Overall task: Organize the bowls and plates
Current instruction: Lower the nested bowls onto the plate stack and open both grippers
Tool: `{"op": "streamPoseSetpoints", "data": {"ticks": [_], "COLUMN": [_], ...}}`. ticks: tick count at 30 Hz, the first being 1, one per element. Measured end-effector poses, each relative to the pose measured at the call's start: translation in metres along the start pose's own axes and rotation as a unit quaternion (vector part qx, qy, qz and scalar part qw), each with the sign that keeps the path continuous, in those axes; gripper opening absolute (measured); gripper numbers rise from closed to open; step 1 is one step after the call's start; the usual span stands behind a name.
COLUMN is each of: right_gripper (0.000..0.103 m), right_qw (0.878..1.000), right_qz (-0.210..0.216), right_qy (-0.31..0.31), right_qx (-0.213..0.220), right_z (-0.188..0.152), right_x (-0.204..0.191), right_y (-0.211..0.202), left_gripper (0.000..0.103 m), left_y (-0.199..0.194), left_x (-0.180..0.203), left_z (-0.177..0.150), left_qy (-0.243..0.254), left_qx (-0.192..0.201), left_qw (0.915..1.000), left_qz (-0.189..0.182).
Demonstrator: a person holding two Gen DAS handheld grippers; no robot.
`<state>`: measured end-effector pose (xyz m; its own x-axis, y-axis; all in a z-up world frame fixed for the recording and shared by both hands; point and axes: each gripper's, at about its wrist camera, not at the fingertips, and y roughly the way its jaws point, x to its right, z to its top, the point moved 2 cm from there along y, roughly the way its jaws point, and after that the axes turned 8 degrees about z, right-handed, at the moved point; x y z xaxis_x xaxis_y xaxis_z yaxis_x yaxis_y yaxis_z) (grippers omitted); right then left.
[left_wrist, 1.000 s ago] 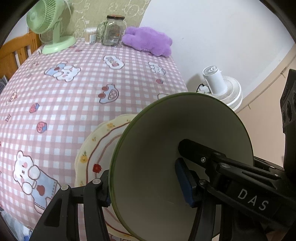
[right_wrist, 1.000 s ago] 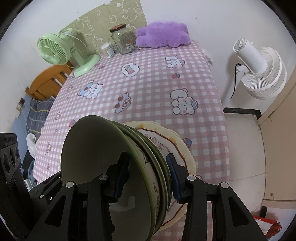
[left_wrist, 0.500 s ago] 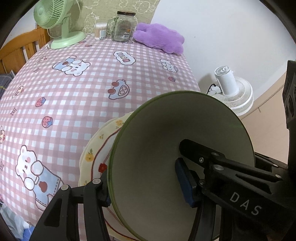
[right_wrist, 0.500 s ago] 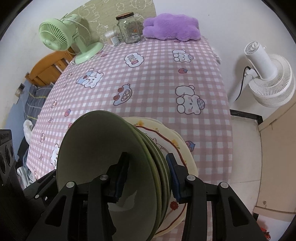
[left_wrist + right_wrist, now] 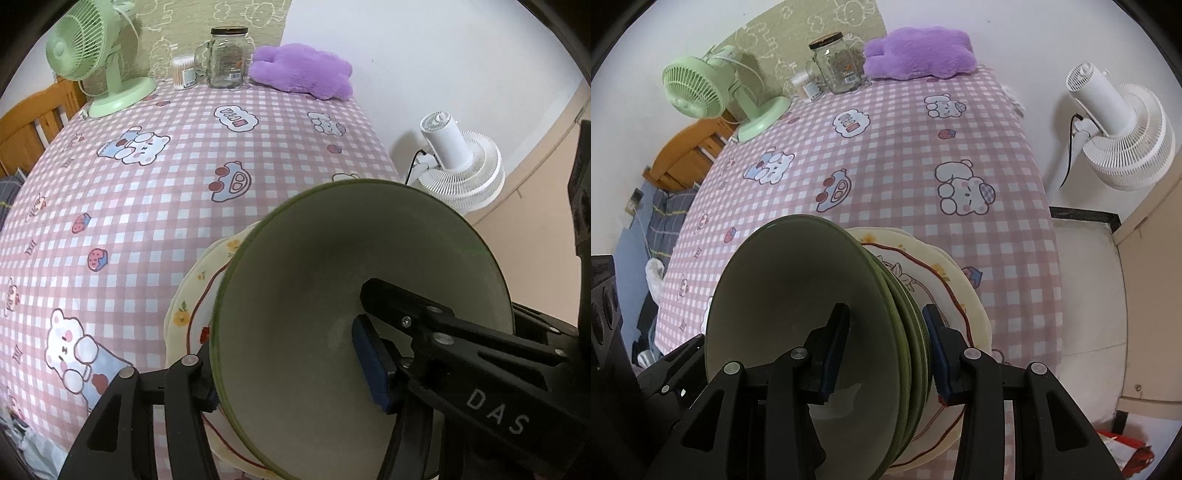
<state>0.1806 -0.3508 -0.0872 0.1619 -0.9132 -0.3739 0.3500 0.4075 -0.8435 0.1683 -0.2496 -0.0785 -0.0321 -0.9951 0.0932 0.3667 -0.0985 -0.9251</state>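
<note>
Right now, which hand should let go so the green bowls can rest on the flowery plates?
Probably the left. Its fingers are already opening around the green bowls, while the right fingers clamp the stack's rims above the flowery plates.

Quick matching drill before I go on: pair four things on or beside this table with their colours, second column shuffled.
1. desk fan
2. plush toy
3. nested bowls
4. floor fan

a. white
b. olive green
c. purple
d. mint green

Pairs: 1-d, 2-c, 3-b, 4-a
</note>
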Motion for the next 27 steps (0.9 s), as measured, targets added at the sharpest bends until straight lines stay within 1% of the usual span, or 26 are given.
{"op": "streamPoseSetpoints", "data": {"ticks": [1,3,4,6,8,10,12,16,20,22,25,27], "right_gripper": [0.044,0.045,0.045,0.057,0.062,0.063,0.063,0.063,0.063,0.063,0.063,0.063], "right_qw": [1.000,1.000,1.000,1.000,1.000,0.999,0.999,0.998,0.995,0.992,0.985,0.981], "right_qz": [-0.001,0.003,0.003,-0.006,-0.012,-0.015,-0.020,-0.035,-0.058,-0.075,-0.112,-0.126], "right_qy": [0.000,0.007,0.011,0.013,0.015,0.020,0.022,0.021,0.033,0.039,0.047,0.051], "right_qx": [0.001,0.003,0.006,0.013,0.020,0.021,0.021,0.039,0.071,0.090,0.125,0.141], "right_z": [-0.001,-0.002,-0.002,-0.002,-0.003,-0.004,-0.005,-0.005,-0.006,-0.007,-0.008,-0.008], "right_x": [0.000,0.003,0.006,0.008,0.011,0.012,0.011,0.003,-0.007,-0.012,-0.024,-0.032], "right_y": [0.000,0.001,0.001,0.001,-0.001,-0.002,-0.004,-0.016,-0.031,-0.039,-0.054,-0.061], "left_gripper": [0.067,0.076,0.077,0.078,0.081,0.083,0.083,0.084,0.084,0.084,0.084,0.084], "left_y": [0.001,0.001,0.002,0.002,0.002,0.002,0.000,-0.013,-0.026,-0.034,-0.047,-0.055], "left_x": [0.001,0.001,0.000,-0.001,-0.001,-0.002,-0.003,-0.004,-0.008,-0.010,-0.018,-0.026], "left_z": [0.000,0.000,0.001,0.002,0.002,0.003,0.003,0.005,0.011,0.015,0.020,0.022], "left_qy": [0.005,0.009,0.010,0.014,0.019,0.022,0.027,0.044,0.058,0.067,0.076,0.080], "left_qx": [-0.001,0.001,0.001,0.002,0.004,0.000,0.000,0.016,0.036,0.048,0.068,0.078], "left_qw": [1.0000,0.9997,0.9996,0.9995,0.9991,0.9985,0.9982,0.9977,0.9970,0.9963,0.9947,0.9938], "left_qz": [0.008,0.021,0.026,0.030,0.038,0.050,0.053,0.048,0.036,0.026,0.011,0.000]}}
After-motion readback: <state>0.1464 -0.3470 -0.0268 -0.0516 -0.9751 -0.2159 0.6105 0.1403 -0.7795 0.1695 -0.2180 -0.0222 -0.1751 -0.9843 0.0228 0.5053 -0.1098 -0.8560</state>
